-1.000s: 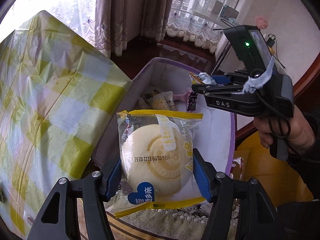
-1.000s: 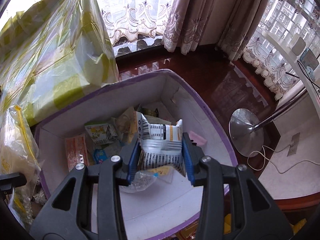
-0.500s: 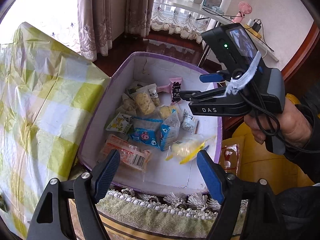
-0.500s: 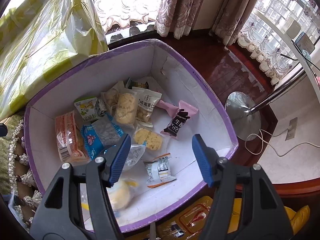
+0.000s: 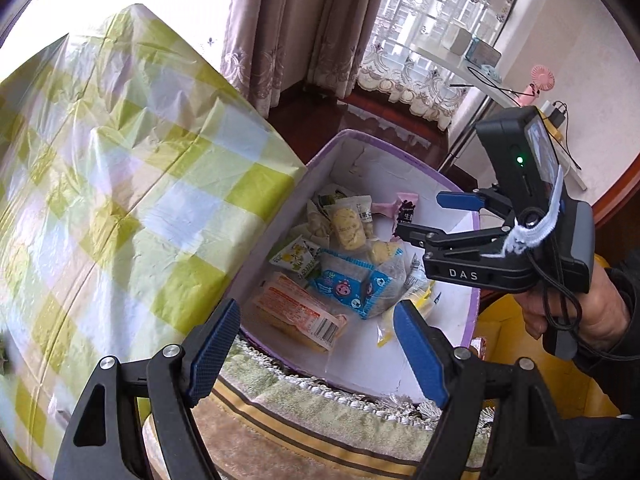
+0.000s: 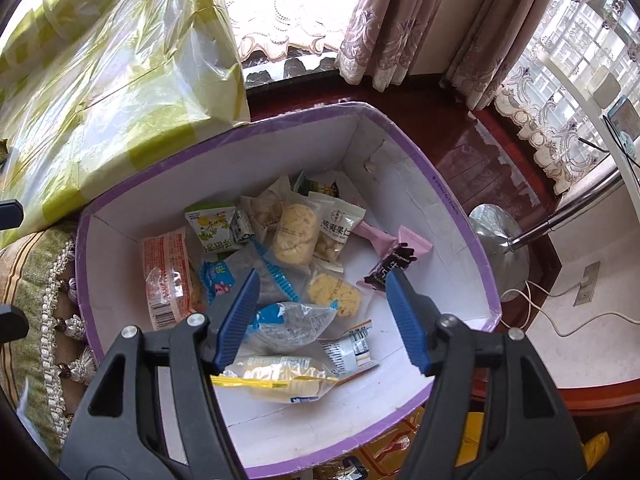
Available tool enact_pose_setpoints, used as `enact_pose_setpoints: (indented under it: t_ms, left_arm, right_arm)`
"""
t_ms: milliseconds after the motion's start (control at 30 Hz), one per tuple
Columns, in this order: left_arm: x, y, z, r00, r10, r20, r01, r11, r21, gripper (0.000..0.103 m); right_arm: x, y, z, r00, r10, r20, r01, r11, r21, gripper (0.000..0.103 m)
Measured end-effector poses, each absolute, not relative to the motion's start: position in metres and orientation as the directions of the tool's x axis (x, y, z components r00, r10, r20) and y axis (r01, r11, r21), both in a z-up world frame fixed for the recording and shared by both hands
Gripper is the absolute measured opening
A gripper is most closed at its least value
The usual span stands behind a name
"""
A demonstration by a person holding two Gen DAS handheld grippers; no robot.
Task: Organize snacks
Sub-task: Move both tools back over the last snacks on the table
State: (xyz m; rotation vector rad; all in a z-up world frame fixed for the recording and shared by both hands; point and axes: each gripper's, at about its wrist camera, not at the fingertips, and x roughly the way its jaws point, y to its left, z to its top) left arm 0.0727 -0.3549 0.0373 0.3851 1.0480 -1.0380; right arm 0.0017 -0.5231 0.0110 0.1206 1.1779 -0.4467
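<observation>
Your left tongs [image 5: 316,344] hang spread above the near rim of the purple-edged box [image 6: 460,216], nothing between their blue pads [image 5: 214,344]. Your right tongs [image 6: 324,316] also stand apart over the box, pinching nothing; in the left wrist view they [image 5: 432,216] reach in from the right, held in your hand [image 5: 580,312].

The snacks lie loose on the box's white floor. A yellow-trimmed cake packet [image 6: 276,378] rests nearest the right tongs, just beside a small silver packet with a barcode [image 6: 352,350]. An orange-and-white wrapped snack [image 6: 166,276] lies against the left wall, a blue cartoon packet [image 5: 348,284] next to it. A round biscuit in clear wrap [image 6: 294,234] sits mid-box, with a pink-and-black sweet [image 6: 394,258] toward the right wall.

A yellow-checked plastic-covered bundle [image 5: 120,184] touches the box's left side. A fringed green cloth [image 5: 320,412] lies under its near edge.
</observation>
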Motion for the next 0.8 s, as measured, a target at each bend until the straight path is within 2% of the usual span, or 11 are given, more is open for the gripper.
enact_pose_setpoints:
  t_ms: [500,800]
  left_arm:
    - [0.138,-0.258,0.045,0.360,-0.466,-0.808,0.617,0.769,-0.168,0.080]
    - [0.169,-0.161,0.043,0.510,-0.322,-0.798,0.413,0.905,-0.102,0.079]
  right_arm:
    - [0.059,-0.436,0.021,0.404,-0.136,-0.905,0.206,0.977,-0.055,0.070]
    - [0.086,-0.365,0.030,0.442,-0.007,-0.897,0.047,0.999,0.016,0.070]
